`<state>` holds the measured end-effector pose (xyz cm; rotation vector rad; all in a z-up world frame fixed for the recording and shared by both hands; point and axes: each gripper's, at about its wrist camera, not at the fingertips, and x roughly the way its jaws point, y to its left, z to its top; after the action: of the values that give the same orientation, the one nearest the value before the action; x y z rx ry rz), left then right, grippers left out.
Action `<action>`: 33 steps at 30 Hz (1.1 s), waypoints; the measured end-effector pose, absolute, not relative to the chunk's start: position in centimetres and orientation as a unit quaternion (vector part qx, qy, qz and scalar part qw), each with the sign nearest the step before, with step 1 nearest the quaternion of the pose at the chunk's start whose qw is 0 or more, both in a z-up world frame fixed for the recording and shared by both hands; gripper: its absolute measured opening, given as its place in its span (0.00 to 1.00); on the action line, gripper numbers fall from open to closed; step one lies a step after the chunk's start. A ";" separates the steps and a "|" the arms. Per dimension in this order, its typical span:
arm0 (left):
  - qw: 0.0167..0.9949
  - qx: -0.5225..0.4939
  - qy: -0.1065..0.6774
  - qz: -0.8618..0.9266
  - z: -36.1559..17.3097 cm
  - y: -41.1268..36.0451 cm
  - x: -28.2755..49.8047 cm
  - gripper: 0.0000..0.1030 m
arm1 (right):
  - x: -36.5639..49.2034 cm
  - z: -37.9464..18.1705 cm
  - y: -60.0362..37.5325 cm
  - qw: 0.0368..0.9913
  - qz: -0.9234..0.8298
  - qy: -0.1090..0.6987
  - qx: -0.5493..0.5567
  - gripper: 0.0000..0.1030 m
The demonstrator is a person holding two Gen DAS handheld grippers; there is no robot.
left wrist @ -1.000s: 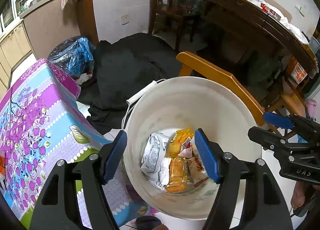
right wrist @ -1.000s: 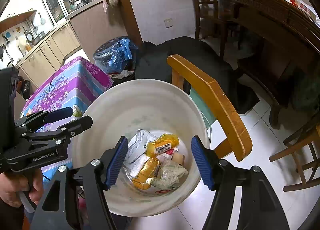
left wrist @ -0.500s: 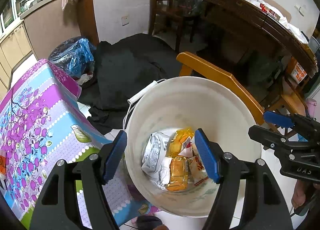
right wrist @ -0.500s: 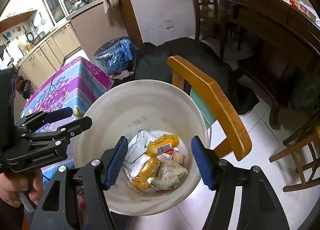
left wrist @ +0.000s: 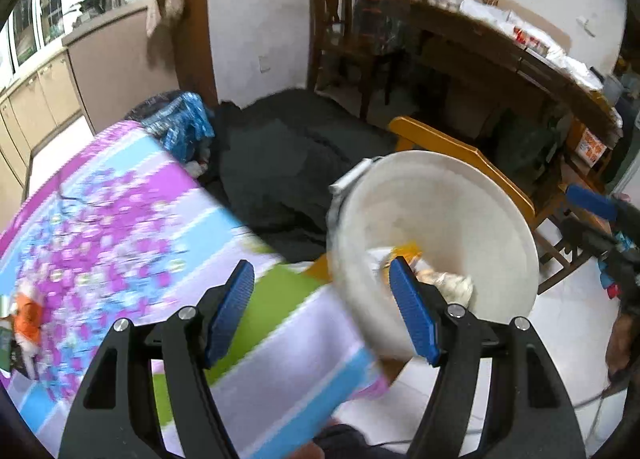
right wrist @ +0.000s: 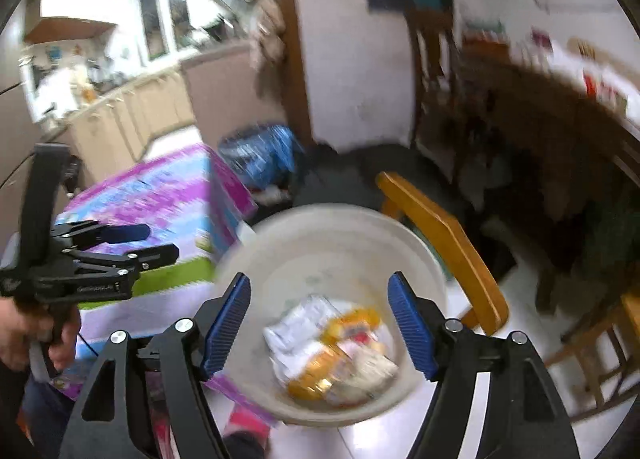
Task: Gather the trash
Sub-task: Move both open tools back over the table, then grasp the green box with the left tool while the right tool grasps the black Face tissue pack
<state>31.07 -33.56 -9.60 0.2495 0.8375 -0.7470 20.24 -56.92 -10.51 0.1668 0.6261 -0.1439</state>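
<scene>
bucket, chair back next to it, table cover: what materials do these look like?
Bucket: likely plastic, off-white, smooth matte wall with faint scuffs and a thin rim.
Chair back: wood, orange-yellow glossy varnish, with a sheen along the rounded edge.
Table cover: probably printed fabric or vinyl, purple floral with blue and green stripes, draping over the corner. Blur leaves the weave unclear.

I see a purple, blue and green flowered tablecloth [left wrist: 120, 227] at left, a yellow wooden chair back [right wrist: 448, 235], a crumpled black cloth [left wrist: 288, 163] and a blue plastic bag [right wrist: 260, 155] on the floor.

Probably home: kitchen cabinets [right wrist: 132, 115], dining chair [left wrist: 460, 163]
</scene>
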 end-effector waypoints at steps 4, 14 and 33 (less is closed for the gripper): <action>0.862 0.130 0.360 -0.334 -9.0 -22.6 31.7 0.66 | 18.9 -10.4 -51.3 0.957 -0.008 0.283 0.058 0.79; 0.879 0.153 0.379 -0.245 -9.0 2.7 40.8 0.67 | 22.4 -14.7 -41.3 0.938 0.081 0.330 0.074 0.80; 0.809 0.240 0.405 -0.352 -14.7 2.0 46.4 0.63 | 31.1 -14.2 -31.4 0.922 0.135 0.361 0.027 0.80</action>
<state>46.36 2.01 -14.67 0.5132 0.8660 -0.7516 31.07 -31.42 -14.16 0.0553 0.7408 0.2773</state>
